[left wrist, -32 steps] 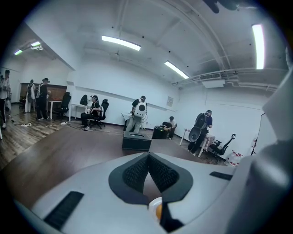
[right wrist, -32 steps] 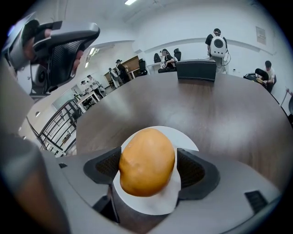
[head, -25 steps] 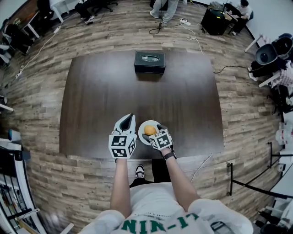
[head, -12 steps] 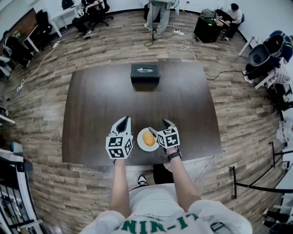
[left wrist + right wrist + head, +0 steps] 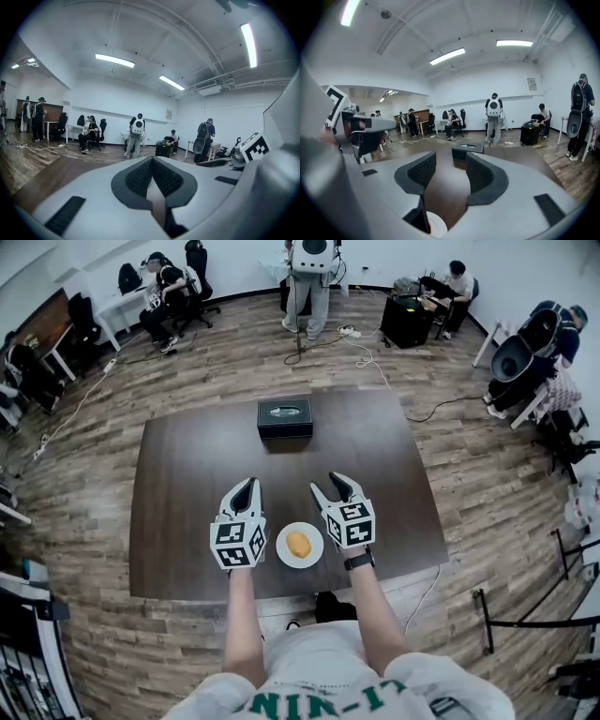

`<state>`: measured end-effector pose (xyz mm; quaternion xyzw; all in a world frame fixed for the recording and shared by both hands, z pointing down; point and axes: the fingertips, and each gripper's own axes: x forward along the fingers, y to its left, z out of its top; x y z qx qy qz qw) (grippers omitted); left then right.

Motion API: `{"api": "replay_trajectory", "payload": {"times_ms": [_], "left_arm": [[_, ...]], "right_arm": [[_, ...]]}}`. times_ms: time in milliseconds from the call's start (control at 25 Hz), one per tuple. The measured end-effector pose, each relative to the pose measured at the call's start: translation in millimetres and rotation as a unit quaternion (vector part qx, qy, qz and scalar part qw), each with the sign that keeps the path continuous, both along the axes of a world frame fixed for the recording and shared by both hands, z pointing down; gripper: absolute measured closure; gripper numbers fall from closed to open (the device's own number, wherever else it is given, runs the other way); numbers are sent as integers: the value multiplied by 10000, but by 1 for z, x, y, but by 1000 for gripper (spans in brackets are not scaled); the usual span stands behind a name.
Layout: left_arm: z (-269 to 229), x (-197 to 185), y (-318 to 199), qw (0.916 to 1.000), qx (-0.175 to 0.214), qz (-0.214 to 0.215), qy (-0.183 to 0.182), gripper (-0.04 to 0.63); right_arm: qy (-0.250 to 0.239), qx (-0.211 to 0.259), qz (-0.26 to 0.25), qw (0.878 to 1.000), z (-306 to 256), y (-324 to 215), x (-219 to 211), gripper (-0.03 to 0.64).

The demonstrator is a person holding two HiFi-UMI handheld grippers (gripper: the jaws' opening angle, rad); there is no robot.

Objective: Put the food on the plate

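Observation:
A yellow-brown piece of food (image 5: 298, 544) lies in the middle of a small white plate (image 5: 282, 550) near the front edge of the dark table (image 5: 187, 465). My left gripper (image 5: 247, 487) is held just left of the plate with its jaws together (image 5: 151, 161) and nothing in them. My right gripper (image 5: 329, 485) is held just right of the plate, raised and pointing away from me. Its jaws (image 5: 450, 165) are closing with a gap between them and nothing inside. The plate's edge (image 5: 436, 226) shows low down in the right gripper view.
A black box (image 5: 285, 417) stands at the far side of the table, straight ahead of the right gripper (image 5: 467, 151). Several people, chairs and desks stand around the room beyond the table. A cable (image 5: 375, 357) runs over the wooden floor.
My right gripper has come off the food and moved right and up, away from the plate. Its jaws have narrowed. The food stays on the plate. My left gripper has drifted slightly left.

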<state>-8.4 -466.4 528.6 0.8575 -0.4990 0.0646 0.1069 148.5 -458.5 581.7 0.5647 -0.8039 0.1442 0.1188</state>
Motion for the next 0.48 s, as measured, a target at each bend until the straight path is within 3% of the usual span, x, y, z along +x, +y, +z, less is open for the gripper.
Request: {"api": "replay_trajectory", "payload": {"times_ms": [200, 480], "left_arm": [[-18, 6, -7, 9998, 218, 2, -30, 583], [-34, 13, -10, 9990, 444, 45, -73, 583]], "right_arm": [[181, 395, 28, 9991, -32, 2, -2, 456], [54, 775, 348, 9964, -60, 3, 13, 565]]}}
